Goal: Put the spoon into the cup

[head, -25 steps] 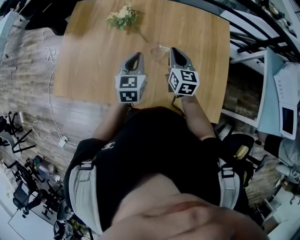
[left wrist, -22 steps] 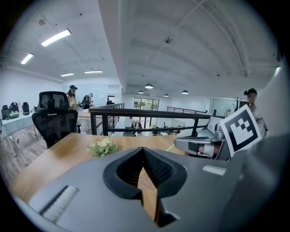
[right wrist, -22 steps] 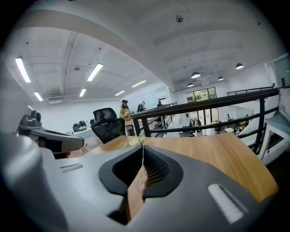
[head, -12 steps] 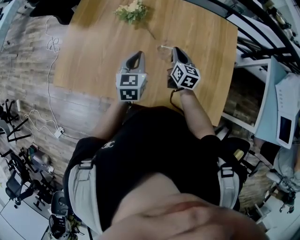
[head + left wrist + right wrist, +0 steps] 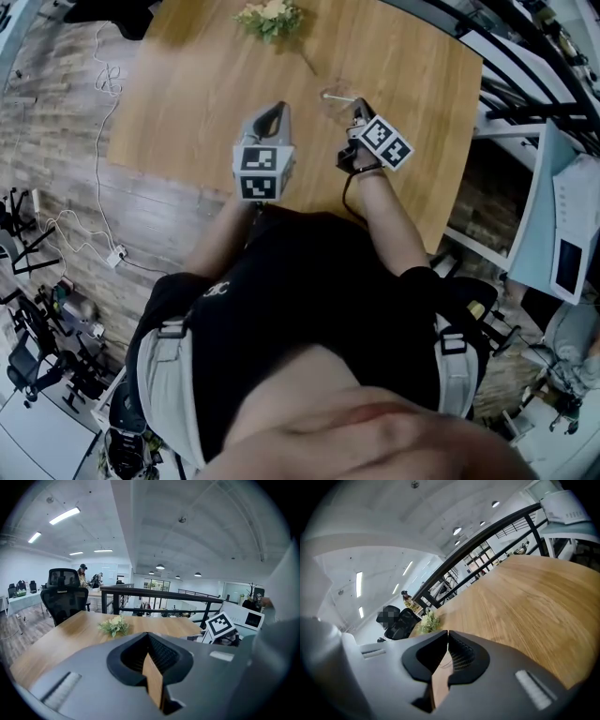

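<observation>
In the head view a clear glass cup [image 5: 336,105] stands on the wooden table [image 5: 187,103], just left of my right gripper's tip. A thin pale spoon [image 5: 331,96] shows at the cup's rim; I cannot tell whether it rests inside. My right gripper [image 5: 357,110] is rolled to one side, its jaws shut with nothing between them [image 5: 447,631]. Over the table's near half, to the left, my left gripper [image 5: 276,112] has its jaws shut and empty [image 5: 147,634]. Neither gripper view shows the cup or spoon.
A sprig of pale flowers [image 5: 270,17] lies at the table's far edge, also seen as flowers [image 5: 114,626] and flowers [image 5: 429,620]. A black railing [image 5: 525,56] runs along the right. Cables [image 5: 98,94] trail on the floor at left. An office chair [image 5: 63,599] stands beyond the table.
The right gripper has rolled sideways, its marker cube tipping to the right, and edged forward beside the cup. The left gripper has barely moved. The head view has shifted slightly.
</observation>
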